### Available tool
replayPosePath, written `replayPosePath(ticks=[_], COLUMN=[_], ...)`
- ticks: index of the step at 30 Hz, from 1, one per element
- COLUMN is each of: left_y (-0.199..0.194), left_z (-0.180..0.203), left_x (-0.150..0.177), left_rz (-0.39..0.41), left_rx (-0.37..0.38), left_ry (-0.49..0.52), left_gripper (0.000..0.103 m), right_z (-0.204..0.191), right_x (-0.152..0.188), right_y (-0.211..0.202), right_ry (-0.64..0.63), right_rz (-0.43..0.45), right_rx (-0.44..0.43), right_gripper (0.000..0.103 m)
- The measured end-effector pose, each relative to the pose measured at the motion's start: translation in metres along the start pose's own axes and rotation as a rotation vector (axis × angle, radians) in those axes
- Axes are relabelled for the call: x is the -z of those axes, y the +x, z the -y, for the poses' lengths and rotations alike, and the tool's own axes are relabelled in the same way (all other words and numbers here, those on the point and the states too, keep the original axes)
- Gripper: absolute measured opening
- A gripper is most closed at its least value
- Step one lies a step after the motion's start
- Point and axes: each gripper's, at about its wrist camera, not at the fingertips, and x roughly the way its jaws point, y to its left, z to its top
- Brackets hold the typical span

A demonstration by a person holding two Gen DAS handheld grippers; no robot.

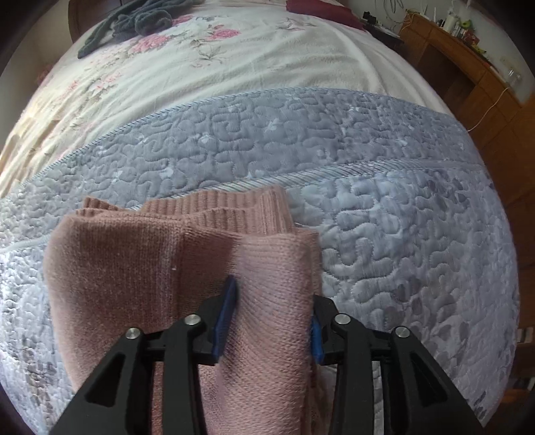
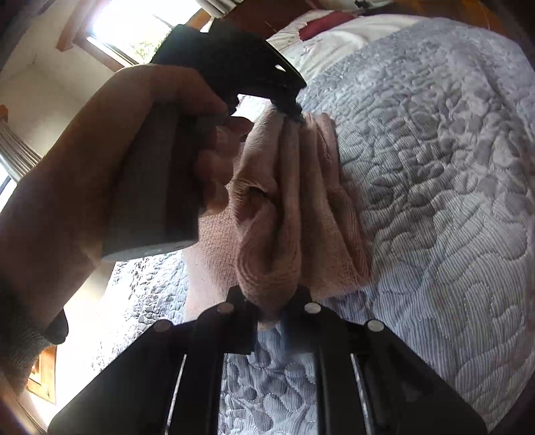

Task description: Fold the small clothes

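Over the quilt (image 1: 401, 234), both grippers pinch the pink knit (image 1: 150, 267).
Left gripper (image 1: 271, 321) and right gripper (image 2: 272, 302) clamp opposite ends; folding looks half done, grey clothes (image 1: 140, 20) untouched.

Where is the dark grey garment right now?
In the left wrist view, the dark grey garment lies bunched at the top left on the floral bedspread, beyond the grey quilt and apart from the held pink knit garment.

My right gripper (image 2: 271, 306) pinches the bunched pink knit (image 2: 294, 214) above the grey quilt (image 2: 434, 187); my left gripper (image 2: 291, 112) clamps its far end.
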Motion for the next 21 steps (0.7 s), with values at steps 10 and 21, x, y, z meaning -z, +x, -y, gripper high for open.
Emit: replayPosePath(ticks=[10,21], left_y=[-0.089,-0.105], left_z=[-0.079,-0.133], left_x=[0.011,0.081], left_rz=[0.16,0.111], left_rx=[0.439,0.52], left_ry=[-0.048,0.072], left_gripper=[0.062,0.062], right_z=[0.046,0.047], right_x=[-0.021,-0.071], right_y=[0.004,0.03], right_ry=[0.274,0.177], right_rz=[-0.061,-0.255], right_rx=[-0.324,-0.268], right_gripper=[0.076,0.012])
